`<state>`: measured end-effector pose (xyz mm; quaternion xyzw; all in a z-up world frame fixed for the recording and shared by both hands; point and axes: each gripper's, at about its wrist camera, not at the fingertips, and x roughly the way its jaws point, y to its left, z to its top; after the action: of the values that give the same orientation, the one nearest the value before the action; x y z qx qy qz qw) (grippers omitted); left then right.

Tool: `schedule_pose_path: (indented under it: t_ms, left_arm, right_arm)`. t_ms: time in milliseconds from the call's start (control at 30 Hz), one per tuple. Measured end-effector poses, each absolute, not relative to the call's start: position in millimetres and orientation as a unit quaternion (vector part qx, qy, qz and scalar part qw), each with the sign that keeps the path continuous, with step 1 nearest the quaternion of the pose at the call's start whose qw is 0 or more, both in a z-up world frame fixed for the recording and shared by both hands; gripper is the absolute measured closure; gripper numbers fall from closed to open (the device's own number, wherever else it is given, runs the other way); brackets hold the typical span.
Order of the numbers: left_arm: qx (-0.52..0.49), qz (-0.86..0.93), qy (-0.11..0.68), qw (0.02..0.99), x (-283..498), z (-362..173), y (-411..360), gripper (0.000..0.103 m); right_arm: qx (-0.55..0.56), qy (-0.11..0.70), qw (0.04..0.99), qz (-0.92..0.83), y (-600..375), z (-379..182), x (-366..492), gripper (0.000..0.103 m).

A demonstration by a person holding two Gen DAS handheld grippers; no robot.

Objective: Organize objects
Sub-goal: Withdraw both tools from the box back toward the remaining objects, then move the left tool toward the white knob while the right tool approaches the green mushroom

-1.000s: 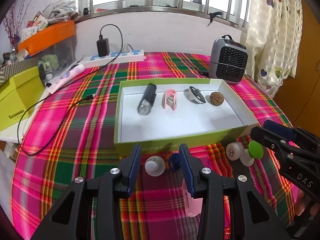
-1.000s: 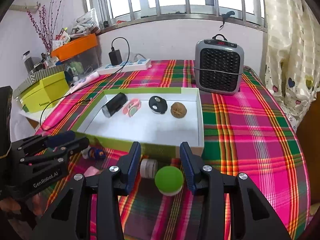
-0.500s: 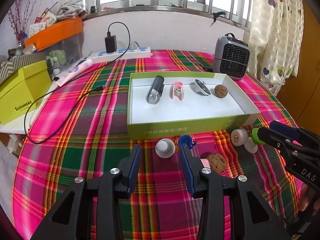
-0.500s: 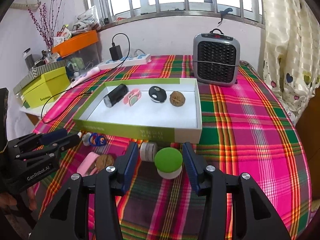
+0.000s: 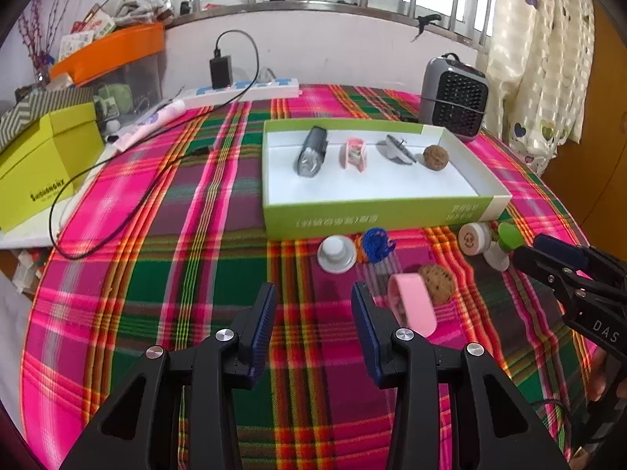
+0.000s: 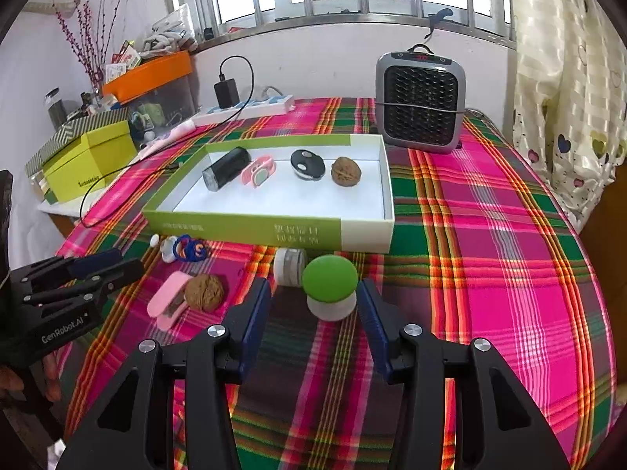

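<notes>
A green-walled white tray (image 5: pixel 384 211) (image 6: pixel 274 231) holds a black flashlight (image 5: pixel 311 151), a pink clip (image 5: pixel 354 153), a black disc (image 5: pixel 397 149) and a walnut (image 5: pixel 435 157). In front of it on the plaid cloth lie a white knob (image 5: pixel 336 252), a blue-orange ring toy (image 5: pixel 375 244), a pink case (image 5: pixel 412 307), a second walnut (image 5: pixel 438 282), a white roll (image 6: pixel 289 265) and a green-capped mushroom piece (image 6: pixel 330 286). My left gripper (image 5: pixel 312 313) is open and empty, short of the knob. My right gripper (image 6: pixel 313 309) is open, its jaws either side of the mushroom piece.
A grey heater (image 6: pixel 421 102) stands behind the tray at the right. A power strip with a charger and cable (image 5: pixel 235 86), a yellow-green box (image 5: pixel 43 164) and an orange-lidded bin (image 5: pixel 113 58) sit at the left back. A curtain (image 6: pixel 568 58) hangs at the right.
My left gripper has pulled back and risen from the tray's front wall, so the knob and ring toy lie farther ahead and the pink case and walnut show. My right gripper has pulled back slightly.
</notes>
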<state>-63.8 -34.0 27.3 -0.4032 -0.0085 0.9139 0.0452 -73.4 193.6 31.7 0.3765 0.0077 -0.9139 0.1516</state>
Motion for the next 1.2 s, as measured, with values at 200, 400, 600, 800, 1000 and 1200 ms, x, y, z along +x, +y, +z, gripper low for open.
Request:
schedule_pose_path:
  t_ms: [200, 400, 600, 800, 1000, 1200]
  left_arm:
    - [-0.413, 0.909, -0.018, 0.055, -63.2, 19.5, -42.1, 0.065]
    - [-0.418, 0.906, -0.030, 0.059, -65.4, 16.1, -46.9, 0.065]
    - [-0.422, 0.903, -0.038, 0.069, -69.2, 14.5, -45.9, 0.062]
    - [-0.429, 0.900, -0.041, 0.072, -78.4, 13.0, -44.7, 0.059]
    - [-0.430, 0.899, -0.044, 0.074, -87.7, 12.4, -44.5, 0.058]
    - [-0.431, 0.898, -0.036, 0.075, -98.9, 12.5, -40.8, 0.056]
  right_arm:
    - [0.384, 0.008, 0.152, -0.911, 196.9, 26.7, -70.9, 0.056]
    - [0.388, 0.010, 0.153, -0.909, 196.6, 25.4, -72.2, 0.056]
    - [0.398, 0.012, 0.150, -0.905, 197.8, 21.7, -76.0, 0.056]
    - [0.411, 0.017, 0.148, -0.899, 199.7, 16.7, -83.2, 0.055]
    - [0.421, 0.022, 0.148, -0.895, 199.7, 12.5, -91.5, 0.055]
    - [0.429, 0.026, 0.150, -0.890, 197.7, 9.5, -100.1, 0.055]
